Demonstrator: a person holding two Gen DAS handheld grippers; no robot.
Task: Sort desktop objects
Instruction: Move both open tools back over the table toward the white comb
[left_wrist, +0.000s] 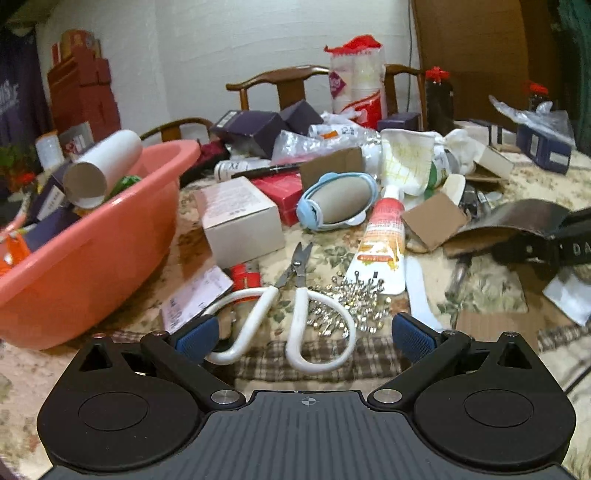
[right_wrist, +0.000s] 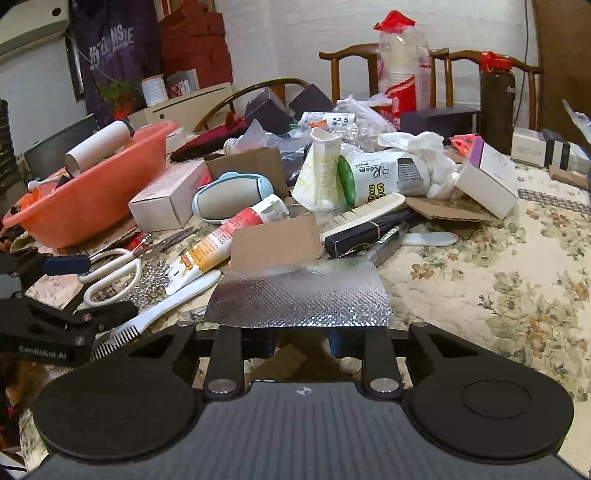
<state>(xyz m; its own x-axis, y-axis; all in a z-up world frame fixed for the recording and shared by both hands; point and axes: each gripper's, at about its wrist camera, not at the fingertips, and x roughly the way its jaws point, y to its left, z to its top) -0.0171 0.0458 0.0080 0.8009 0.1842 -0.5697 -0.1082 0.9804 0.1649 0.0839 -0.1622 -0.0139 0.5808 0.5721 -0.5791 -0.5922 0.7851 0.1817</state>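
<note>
White-handled scissors (left_wrist: 295, 314) lie on the flowered cloth. Their loops sit between the blue pads (left_wrist: 194, 339) of my left gripper (left_wrist: 303, 338), which is wide open and touches nothing. The right wrist view shows that gripper (right_wrist: 79, 291) at the left, around the same scissors (right_wrist: 110, 273). A silver foil sheet (right_wrist: 299, 295) lies across the tips of my right gripper (right_wrist: 301, 339). Its pads stand a short way apart, with table showing between them. The left wrist view shows the sheet (left_wrist: 517, 218) arched over the right gripper (left_wrist: 546, 243).
A pink basin (left_wrist: 92, 251) holding a cardboard tube and boxes stands at the left. Ahead lie a white box (left_wrist: 240, 218), a blue lint roller (left_wrist: 336, 201), a tube (left_wrist: 384, 236), loose pins (left_wrist: 347, 299), a comb (right_wrist: 362, 214), cardboard scraps and bags. Bare cloth (right_wrist: 498, 295) lies at the right.
</note>
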